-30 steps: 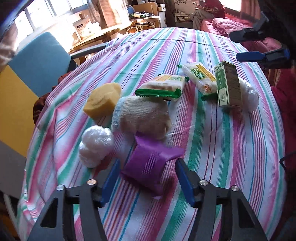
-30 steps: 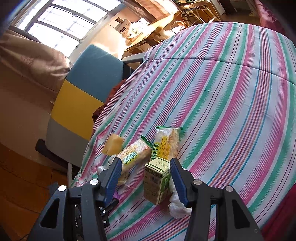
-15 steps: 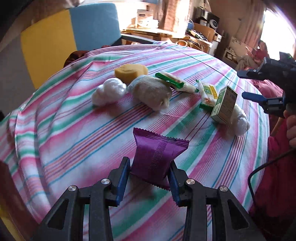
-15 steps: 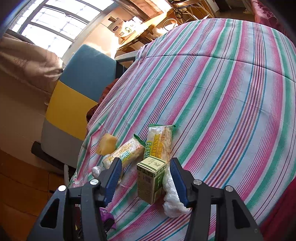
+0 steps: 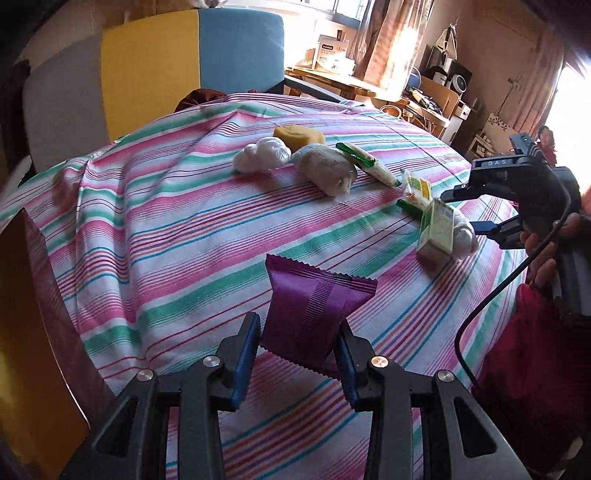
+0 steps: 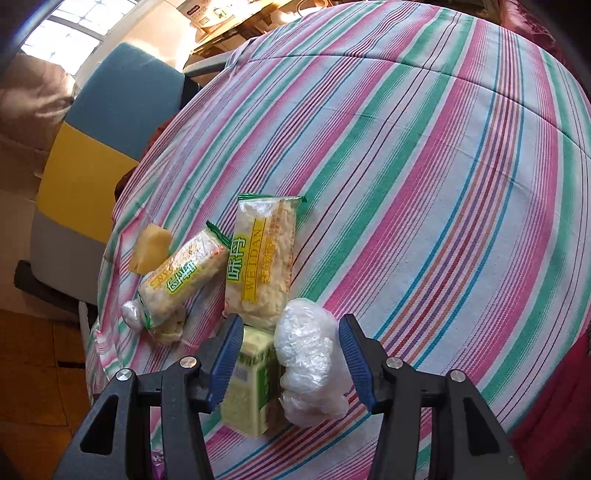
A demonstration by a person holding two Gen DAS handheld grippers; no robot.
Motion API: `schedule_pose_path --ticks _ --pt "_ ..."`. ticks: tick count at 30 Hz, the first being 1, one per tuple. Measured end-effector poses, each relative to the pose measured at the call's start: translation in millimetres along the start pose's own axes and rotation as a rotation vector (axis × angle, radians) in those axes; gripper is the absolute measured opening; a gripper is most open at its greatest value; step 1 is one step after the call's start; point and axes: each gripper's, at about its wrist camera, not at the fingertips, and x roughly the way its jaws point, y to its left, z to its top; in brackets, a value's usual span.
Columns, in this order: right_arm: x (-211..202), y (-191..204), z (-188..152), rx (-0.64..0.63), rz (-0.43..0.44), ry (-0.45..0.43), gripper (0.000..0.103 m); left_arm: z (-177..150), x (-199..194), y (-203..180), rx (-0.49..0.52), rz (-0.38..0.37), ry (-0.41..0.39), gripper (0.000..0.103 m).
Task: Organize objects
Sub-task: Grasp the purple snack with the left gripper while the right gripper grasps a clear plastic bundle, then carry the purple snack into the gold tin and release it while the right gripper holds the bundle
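Room: striped tablecloth; yellow-blue chair; sunlit window; curtains; cluttered desk; wooden floor.

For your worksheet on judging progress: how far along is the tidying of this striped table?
Early. Done: nothing looks sorted yet. In hand: the left gripper has closed its jaws on the purple packet and holds it clear of the tablecloth. The right gripper, jaws open, straddles the green carton and white plastic bundle. Left: both snack packs, sponge, sock roll.
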Motion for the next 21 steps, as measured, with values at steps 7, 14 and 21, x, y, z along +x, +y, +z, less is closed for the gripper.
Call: schedule_pose_path --ticks 7,14,21 --pt "8.1 9.8 -4.1 -0.066 -0.033 0.034 0.055 -6.5 -24.7 2.7 -0.035 0.004 -0.053 0.040" --pt "11.7 23.8 -14.2 -0.171 -0.101 0.040 0.035 -14.8 -51.7 13.4 -0.084 0.028 -0.099 0.040" --pt "14.7 38.3 -22.6 -0.272 -0.169 0.022 0.032 -20.9 -85.2 39.6 -0.167 0.079 -0.154 0.040"
